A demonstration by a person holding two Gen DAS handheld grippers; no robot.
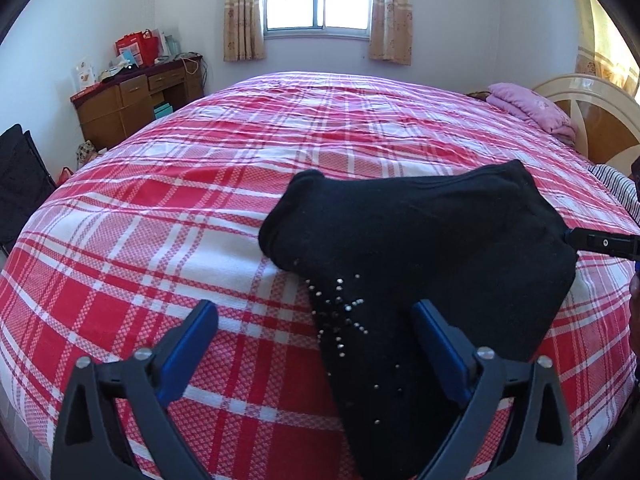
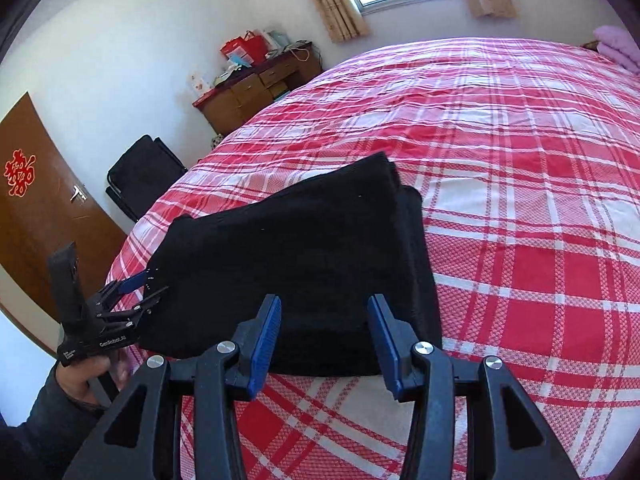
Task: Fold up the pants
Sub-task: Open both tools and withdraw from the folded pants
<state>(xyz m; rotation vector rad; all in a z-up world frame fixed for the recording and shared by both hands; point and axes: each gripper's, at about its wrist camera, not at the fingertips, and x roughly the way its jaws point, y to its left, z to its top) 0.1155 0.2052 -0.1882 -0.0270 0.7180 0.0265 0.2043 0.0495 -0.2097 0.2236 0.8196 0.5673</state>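
Bedspread (image 2: 540,200) beyond pants (image 2: 304,248) open; pillow (image 1: 532,110) probably well apart.

pants (image 1: 420,240) on bed (image 1: 160,240), between both claws

A: Which colours are seen on the bed cover (image 1: 160,240)?
B: A red, white and pink check is shown. On it, black pants (image 1: 420,240) with small silver studs (image 1: 340,304) are laid.
A: And beyond the cover?
B: A pink blanket (image 1: 532,112) and beige curtains (image 1: 390,12) are seen.
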